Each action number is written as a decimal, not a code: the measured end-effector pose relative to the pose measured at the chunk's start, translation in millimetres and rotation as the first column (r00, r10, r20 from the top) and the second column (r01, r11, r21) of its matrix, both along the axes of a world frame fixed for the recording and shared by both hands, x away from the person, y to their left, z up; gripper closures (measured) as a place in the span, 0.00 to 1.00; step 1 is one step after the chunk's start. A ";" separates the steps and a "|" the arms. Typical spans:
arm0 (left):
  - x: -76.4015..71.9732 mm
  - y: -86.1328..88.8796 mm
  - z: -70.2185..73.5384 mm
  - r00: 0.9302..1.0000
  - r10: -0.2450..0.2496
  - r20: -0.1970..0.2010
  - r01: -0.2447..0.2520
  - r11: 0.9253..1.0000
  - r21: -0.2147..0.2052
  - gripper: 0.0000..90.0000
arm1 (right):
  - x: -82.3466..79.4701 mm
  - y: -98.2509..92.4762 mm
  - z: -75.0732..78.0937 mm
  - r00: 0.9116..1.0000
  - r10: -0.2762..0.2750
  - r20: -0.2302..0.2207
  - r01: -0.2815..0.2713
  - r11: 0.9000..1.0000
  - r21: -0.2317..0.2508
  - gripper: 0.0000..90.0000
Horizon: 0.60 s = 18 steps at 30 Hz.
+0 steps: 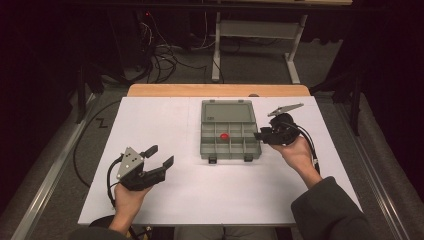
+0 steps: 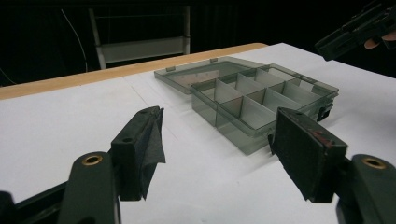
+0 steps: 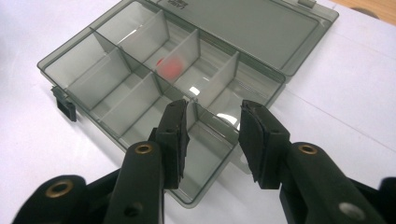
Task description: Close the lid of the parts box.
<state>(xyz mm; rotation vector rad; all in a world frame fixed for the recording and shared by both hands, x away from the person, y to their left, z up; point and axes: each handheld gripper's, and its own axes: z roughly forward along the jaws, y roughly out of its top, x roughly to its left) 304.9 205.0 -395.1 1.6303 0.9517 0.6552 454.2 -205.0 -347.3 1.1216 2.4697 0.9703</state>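
A grey see-through organiser box [image 1: 230,142] lies open in the middle of the white table, its lid [image 1: 227,111] flat behind it. A small red piece [image 1: 224,136] rests in one of the middle compartments and looks blurred [image 3: 169,67] in the right gripper view. My right gripper [image 1: 259,135] hovers at the box's right edge, jaws partly open with nothing between them [image 3: 212,135]. My left gripper [image 1: 160,156] is held over the table to the left of the box, jaws wide open and empty [image 2: 217,144]. The box [image 2: 261,100] lies beyond its jaws.
The white table [image 1: 150,125] ends in a wooden strip [image 1: 220,90] along its far edge. Beyond it stand a white table frame [image 1: 260,35] and tangled cables [image 1: 160,50] on the floor. A sleeve [image 1: 330,210] comes in at the bottom right.
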 end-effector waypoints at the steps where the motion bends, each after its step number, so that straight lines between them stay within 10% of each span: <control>1: 0.1 0.0 -0.1 1.000 0.000 -0.001 0.000 1.000 0.000 0.37 | 0.5 -1.5 -0.7 1.000 -0.001 0.001 0.001 1.000 0.001 0.71; 18: -1.2 -0.8 1.3 1.000 -0.004 0.009 0.004 1.000 0.006 0.37 | 17.0 -14.8 -14.4 0.995 -0.083 -0.060 0.084 0.996 0.015 0.78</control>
